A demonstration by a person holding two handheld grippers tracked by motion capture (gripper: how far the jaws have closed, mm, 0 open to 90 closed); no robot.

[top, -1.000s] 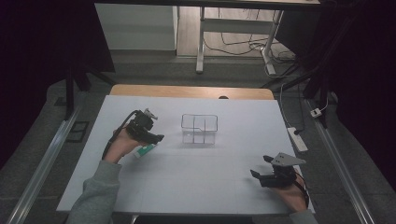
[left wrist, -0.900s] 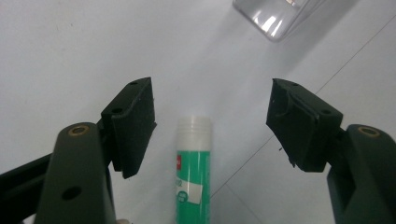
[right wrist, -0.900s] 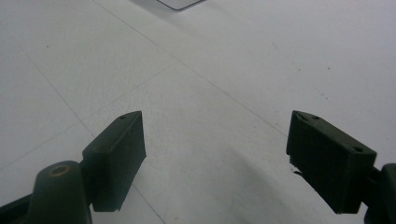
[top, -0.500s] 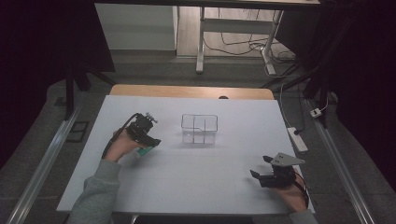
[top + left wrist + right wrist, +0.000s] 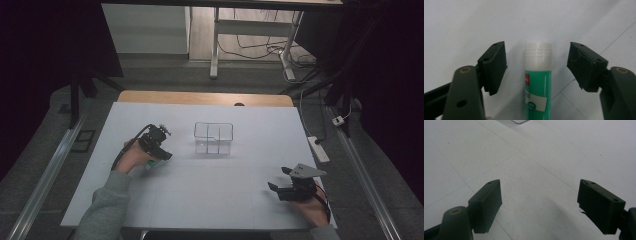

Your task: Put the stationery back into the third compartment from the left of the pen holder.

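the left gripper (image 5: 537, 62) has matte black blocky jaws that have just been closing, yet they stand clear of the glue stick (image 5: 538, 82) lying between them on the table (image 5: 215, 195): a green tube with a ribbed white cap. the right gripper (image 5: 539, 205) is spread over bare white matte tabletop scored with thin lines. a clear box (image 5: 214, 138) sits mid-table.

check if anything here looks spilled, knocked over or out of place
Nothing spilled or damaged. The glue stick lies flat on the table, between the open left gripper; the clear organizer stands upright.
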